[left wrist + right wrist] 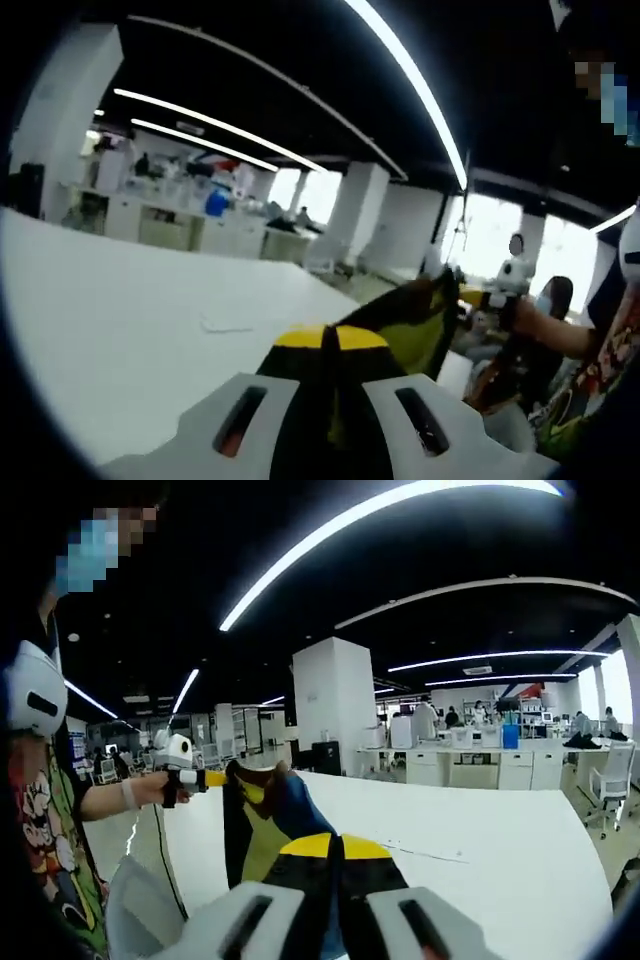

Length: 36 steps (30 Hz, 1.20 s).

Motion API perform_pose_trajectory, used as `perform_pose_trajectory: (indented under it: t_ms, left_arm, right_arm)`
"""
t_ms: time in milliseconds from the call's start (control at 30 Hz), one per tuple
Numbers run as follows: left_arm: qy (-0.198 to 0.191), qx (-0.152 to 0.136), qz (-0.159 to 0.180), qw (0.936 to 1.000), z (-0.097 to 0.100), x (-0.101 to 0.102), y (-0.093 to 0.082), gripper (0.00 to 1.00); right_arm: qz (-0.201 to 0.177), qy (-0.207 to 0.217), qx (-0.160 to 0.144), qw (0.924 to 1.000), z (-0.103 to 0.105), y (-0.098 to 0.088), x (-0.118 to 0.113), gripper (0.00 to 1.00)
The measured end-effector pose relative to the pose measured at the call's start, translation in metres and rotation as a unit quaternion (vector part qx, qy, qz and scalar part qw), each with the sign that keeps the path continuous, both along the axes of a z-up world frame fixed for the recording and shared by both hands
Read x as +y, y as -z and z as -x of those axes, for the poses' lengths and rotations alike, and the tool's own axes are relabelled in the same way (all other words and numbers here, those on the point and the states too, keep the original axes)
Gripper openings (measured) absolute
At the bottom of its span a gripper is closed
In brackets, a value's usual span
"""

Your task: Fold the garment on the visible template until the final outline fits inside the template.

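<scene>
A black garment with yellow-green and blue panels point(262, 830) hangs stretched in the air above the white table point(490, 815). My right gripper point(335, 848) is shut on one end of it between its yellow-tipped jaws. My left gripper point(210, 778), held in a hand at the left, grips the other end. In the left gripper view my left gripper point(330, 345) is shut on the garment point(415, 320), which runs right to my right gripper point(482, 297). A faint thin line point(430, 855) crosses the table top; a small faint mark point(225, 325) lies on the table point(120, 320).
The person point(50, 810) holding the grippers stands close beside the table edge. Beyond the table are white desks point(480, 765), a white pillar point(335, 705), an office chair point(608, 775) and several people point(545, 310) in the background.
</scene>
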<state>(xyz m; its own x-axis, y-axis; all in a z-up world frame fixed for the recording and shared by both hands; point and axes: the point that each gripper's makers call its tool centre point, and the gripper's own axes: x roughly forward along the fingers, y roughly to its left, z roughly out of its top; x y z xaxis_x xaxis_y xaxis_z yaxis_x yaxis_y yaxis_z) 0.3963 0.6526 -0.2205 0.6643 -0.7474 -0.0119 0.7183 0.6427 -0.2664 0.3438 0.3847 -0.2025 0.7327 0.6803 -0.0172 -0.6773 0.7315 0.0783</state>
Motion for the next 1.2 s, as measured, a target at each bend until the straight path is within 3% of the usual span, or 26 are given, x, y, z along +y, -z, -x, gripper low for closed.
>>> perform_pose_trajectory:
  t_ms: [100,233,367,433,567,633,767,800,933,1200]
  left_arm:
    - [0.001,-0.021,0.022,0.9995,0.003,0.004,-0.026,0.00]
    - [-0.004,-0.038,0.024,0.9990,0.004,0.009,-0.043,0.00]
    - [-0.002,-0.047,0.021,0.9986,0.002,0.009,-0.047,0.00]
    - [-0.003,-0.048,0.015,0.9987,-0.002,0.009,-0.044,0.00]
    - [-0.007,-0.032,-0.010,0.9994,-0.017,0.006,-0.026,0.00]
    - [-0.008,-0.021,-0.021,0.9995,-0.031,0.003,-0.012,0.00]
    - [-0.019,0.022,-0.031,0.9991,-0.057,0.002,0.015,0.00]
    - [-0.019,0.020,-0.036,0.9990,-0.067,-0.001,0.023,0.00]
    - [-0.025,0.062,-0.055,0.9962,-0.098,-0.003,0.059,0.00]
    - [-0.026,0.110,-0.087,0.9898,-0.147,-0.011,0.114,0.00]
  right_arm:
    - [0.010,-0.007,-0.025,0.9996,0.003,-0.018,0.002,0.00]
    - [-0.011,-0.022,-0.052,0.9983,0.006,-0.044,0.002,0.00]
    - [-0.013,-0.025,-0.055,0.9981,-0.002,-0.046,-0.001,0.00]
    - [-0.015,-0.025,-0.046,0.9985,-0.010,-0.038,-0.003,0.00]
    - [-0.007,-0.021,-0.008,0.9997,-0.029,-0.012,-0.005,0.00]
    - [0.012,-0.016,0.022,0.9996,-0.044,0.012,-0.007,0.00]
    - [0.016,-0.019,0.046,0.9986,-0.067,0.035,-0.007,0.00]
    - [0.016,-0.016,0.056,0.9982,-0.075,0.041,-0.007,0.00]
    - [0.034,-0.017,0.089,0.9953,-0.104,0.068,-0.005,0.00]
    - [0.054,-0.013,0.140,0.9886,-0.159,0.118,-0.006,0.00]
